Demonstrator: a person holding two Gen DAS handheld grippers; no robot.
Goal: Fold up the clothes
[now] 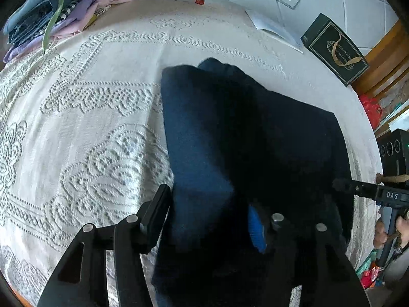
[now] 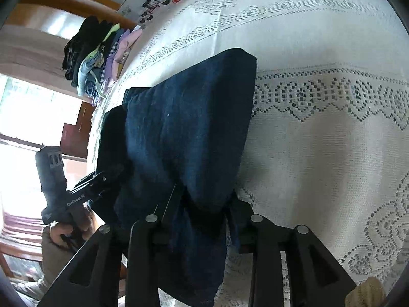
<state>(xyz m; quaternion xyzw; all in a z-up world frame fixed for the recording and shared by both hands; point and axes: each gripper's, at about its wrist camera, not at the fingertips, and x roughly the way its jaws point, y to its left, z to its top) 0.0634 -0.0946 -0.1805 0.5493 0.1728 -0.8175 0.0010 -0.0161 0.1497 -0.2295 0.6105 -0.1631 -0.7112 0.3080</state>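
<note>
We found the dark navy woven garment (image 1: 230, 133) lying on the white lace tablecloth (image 1: 84, 117), already doubled into a thick oblong with layers stacked. Our right gripper (image 2: 204, 212) was pinched on its near edge, cloth bunched between the fingers. Our left gripper (image 1: 212, 217) stood wide, the fabric lying between its fingers; whether it gripped anything we could not tell. A pile of mixed folded clothes (image 1: 51, 12) sat at the far corner. We judged folding well along, perhaps one fold or a smoothing left.
</note>
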